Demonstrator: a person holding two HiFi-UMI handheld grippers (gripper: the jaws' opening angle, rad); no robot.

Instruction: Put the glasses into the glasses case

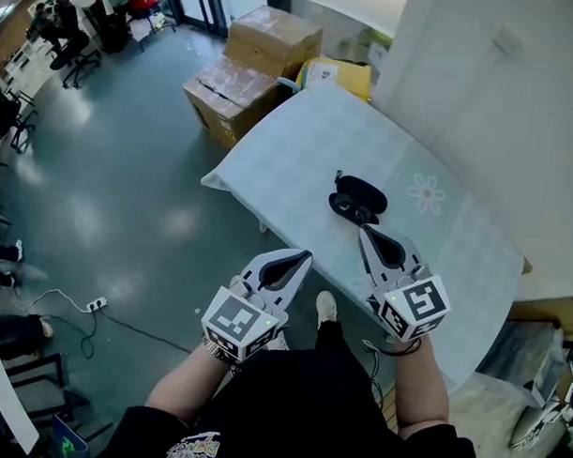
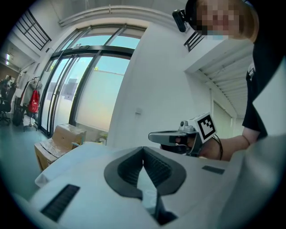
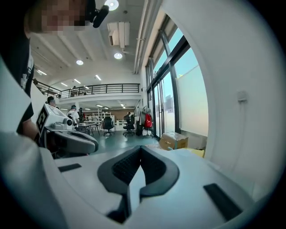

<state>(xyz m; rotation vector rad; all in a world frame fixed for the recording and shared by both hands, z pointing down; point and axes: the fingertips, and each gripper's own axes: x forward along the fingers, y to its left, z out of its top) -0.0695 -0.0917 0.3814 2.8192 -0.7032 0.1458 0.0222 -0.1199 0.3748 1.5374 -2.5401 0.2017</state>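
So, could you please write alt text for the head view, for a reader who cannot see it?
Seen from above, a person holds the left gripper and right gripper, both shut and empty, at the near edge of a pale table; a black glasses case and glasses lie just beyond.

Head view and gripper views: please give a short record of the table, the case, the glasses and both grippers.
table: covered with a pale cloth
glasses case: black, lying on the cloth
glasses: dark, beside the case, nearer the person
left gripper: jaws together, empty
right gripper: jaws together, empty, tip near the glasses
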